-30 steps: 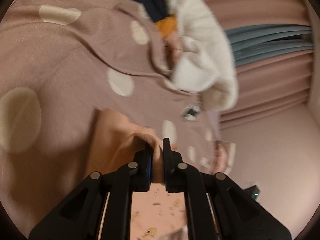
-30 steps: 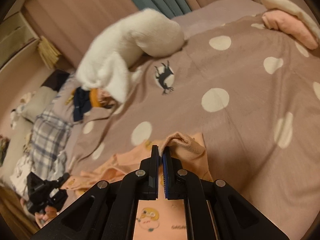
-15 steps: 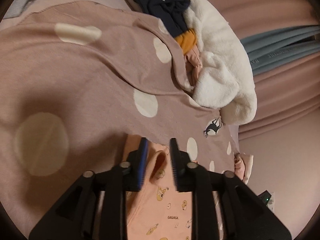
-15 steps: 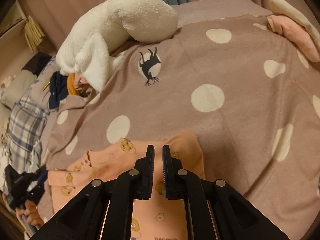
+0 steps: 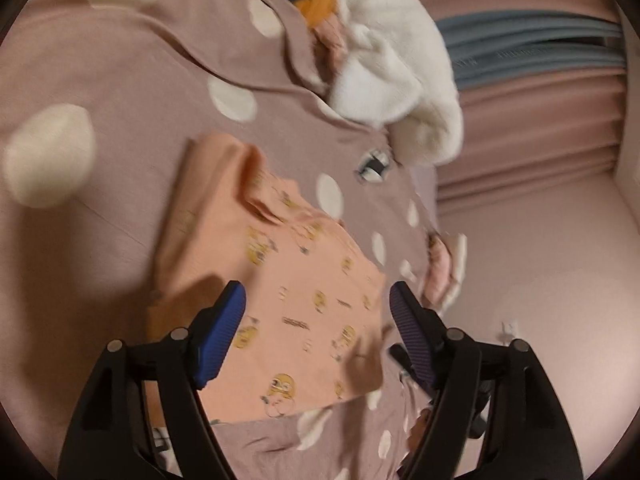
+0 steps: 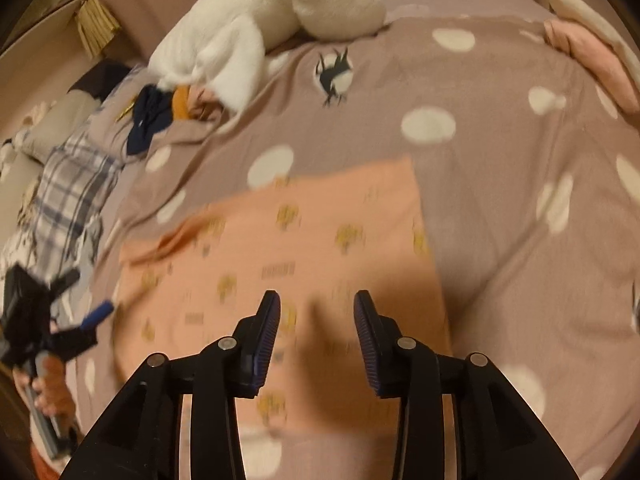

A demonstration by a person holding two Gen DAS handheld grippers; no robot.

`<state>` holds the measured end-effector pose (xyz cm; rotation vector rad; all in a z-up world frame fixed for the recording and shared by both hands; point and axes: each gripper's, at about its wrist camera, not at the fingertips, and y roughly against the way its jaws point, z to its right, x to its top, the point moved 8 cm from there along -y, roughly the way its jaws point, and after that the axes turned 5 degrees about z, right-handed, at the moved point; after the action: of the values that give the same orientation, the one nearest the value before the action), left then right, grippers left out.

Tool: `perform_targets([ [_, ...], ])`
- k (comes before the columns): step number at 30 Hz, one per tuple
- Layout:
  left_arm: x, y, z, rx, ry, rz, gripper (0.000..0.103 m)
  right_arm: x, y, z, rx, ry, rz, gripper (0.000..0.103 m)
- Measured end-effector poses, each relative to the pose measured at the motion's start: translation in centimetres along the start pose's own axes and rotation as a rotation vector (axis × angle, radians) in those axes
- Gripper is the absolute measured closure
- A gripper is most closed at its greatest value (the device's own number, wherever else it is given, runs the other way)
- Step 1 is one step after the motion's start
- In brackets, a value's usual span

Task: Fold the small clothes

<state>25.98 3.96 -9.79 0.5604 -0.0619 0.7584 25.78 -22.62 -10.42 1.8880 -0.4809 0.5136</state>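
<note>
A small peach garment with yellow cartoon prints lies folded flat on the mauve polka-dot blanket. It also shows in the right wrist view. My left gripper is open wide and empty, held above the garment's near part. My right gripper is open and empty above the garment's near edge. The left gripper, in the person's hand, shows at the left edge of the right wrist view.
A white fluffy blanket lies at the far side, with navy and orange clothes beside it. A plaid cloth lies at the left. Pink folded fabric sits at the far right. Curtains hang behind the bed.
Both grippers let go of the peach garment's edge, opened wide and drew back. The garment now lies flat on the blanket.
</note>
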Motion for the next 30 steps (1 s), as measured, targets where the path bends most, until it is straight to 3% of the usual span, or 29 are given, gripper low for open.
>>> perform_targets([
  [5,1.8,-3.5,-0.7,-0.022,0.063,0.034,0.028,-4.9,1.7,0.0,0.070,-0.065,0.022,0.061],
  [7,3.4,-5.0,-1.7,0.019,0.098,0.061,0.029,-6.8,2.0,0.5,0.037,-0.049,0.009,0.054],
  [10,6.2,-6.3,-2.1,0.022,0.123,0.143,0.030,-8.1,2.4,1.3,-0.015,-0.023,0.004,0.054],
  [14,8.0,-5.2,-1.0,-0.051,0.124,0.175,0.028,-8.3,2.7,2.4,-0.057,-0.006,0.003,0.054],
  [17,8.3,-2.9,-0.7,-0.043,0.106,0.196,0.025,-8.2,2.9,3.1,-0.077,-0.057,0.015,0.054],
  [21,5.6,0.4,-0.6,0.016,0.008,0.125,0.016,-9.6,3.5,2.3,-0.037,-0.087,0.012,0.054],
  [25,0.1,4.5,-2.0,0.121,-0.085,0.081,0.004,-11.2,4.5,1.4,-0.021,-0.130,0.003,0.053],
  [30,-6.6,8.6,-4.0,0.222,-0.172,0.067,0.001,-13.5,6.9,-0.4,-0.020,-0.112,0.010,0.047],
])
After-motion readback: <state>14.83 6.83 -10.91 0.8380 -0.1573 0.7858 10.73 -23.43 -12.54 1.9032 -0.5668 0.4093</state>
